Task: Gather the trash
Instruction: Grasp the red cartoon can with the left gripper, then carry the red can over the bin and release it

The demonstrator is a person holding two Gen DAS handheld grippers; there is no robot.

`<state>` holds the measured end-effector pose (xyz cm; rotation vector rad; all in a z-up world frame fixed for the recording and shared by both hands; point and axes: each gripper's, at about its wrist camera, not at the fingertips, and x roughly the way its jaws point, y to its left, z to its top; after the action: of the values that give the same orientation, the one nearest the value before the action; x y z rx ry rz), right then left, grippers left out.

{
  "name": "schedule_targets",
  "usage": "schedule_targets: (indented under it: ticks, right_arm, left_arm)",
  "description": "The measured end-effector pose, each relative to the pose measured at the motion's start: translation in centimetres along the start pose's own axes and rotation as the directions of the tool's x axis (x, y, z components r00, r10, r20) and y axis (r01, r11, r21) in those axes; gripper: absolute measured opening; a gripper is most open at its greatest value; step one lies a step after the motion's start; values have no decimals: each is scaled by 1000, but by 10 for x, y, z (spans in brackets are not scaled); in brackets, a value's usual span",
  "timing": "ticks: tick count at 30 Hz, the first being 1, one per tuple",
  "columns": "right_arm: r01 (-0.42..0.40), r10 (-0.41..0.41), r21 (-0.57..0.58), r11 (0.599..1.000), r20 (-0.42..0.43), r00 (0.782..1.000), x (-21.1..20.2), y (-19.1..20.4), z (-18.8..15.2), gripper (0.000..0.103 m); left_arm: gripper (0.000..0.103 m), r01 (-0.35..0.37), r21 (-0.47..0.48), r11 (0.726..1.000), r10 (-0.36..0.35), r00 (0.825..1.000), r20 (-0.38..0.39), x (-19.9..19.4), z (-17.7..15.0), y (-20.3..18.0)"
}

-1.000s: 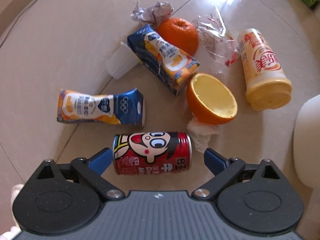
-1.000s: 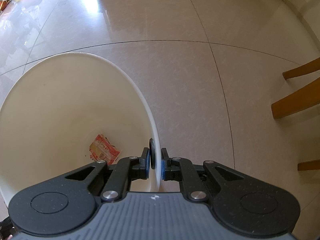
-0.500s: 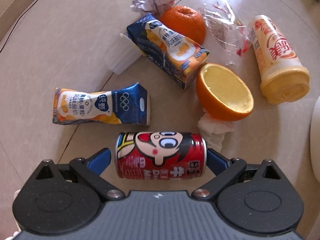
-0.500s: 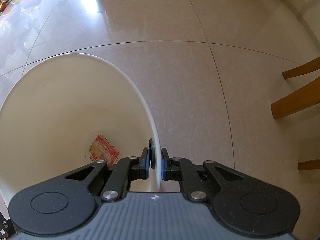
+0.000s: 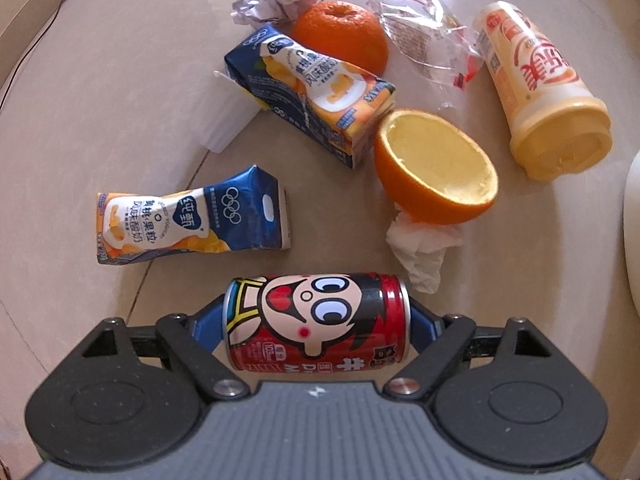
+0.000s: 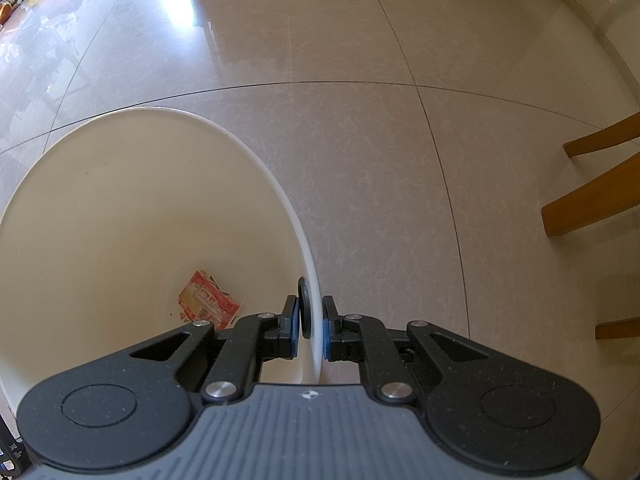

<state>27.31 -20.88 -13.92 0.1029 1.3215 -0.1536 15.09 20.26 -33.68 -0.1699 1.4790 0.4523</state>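
Step in hand: grasping the next piece of trash. Left claw (image 5: 318, 322) has just been closing; the red can (image 5: 318, 322) lies sideways between its blue pads, low centre of frame, both ends apparently touched. Contact looks fresh, so grip firmness is uncertain.

Right claw (image 6: 311, 330) is pinched on the rim of the white bin (image 6: 120, 200), lower left of its frame; one red wrapper (image 6: 208, 306) lies at the bottom.

Cartons, orange halves, tissue and a yellow bottle (image 5: 540, 88) remain on the floor (image 5: 100, 100).

Next: finish squeezing, lift, carry the can over the bin.

The tiled floor (image 5: 100, 80) carries cartons (image 5: 192, 216), peel halves (image 5: 436, 168), perhaps tissue (image 5: 420, 248).
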Motion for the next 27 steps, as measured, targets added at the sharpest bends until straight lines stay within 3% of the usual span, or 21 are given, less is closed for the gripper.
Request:
schedule_targets:
  ticks: [7,12,20,27]
  right_arm:
    - [-3,3,4,1000,-1,1000,0,-1,1,13]
    - [-3,3,-1,1000,2,1000,0,-1,0,13]
    - [0,0,-2,1000,5,1000,0,0,-2,13]
    - [-4,4,4,1000,2,1000,-1,0,-1,13]
  left_arm:
    - [87,13,108,994,-7,999,-54,-19,17,-8]
    - [87,17,263,965,-1,998,-63,-53,30,-22]
    - [87,38,464,885,-33,999,-17,-137,53,-43]
    - [87,83,626,776,-135,990,36,-231,73,-86]
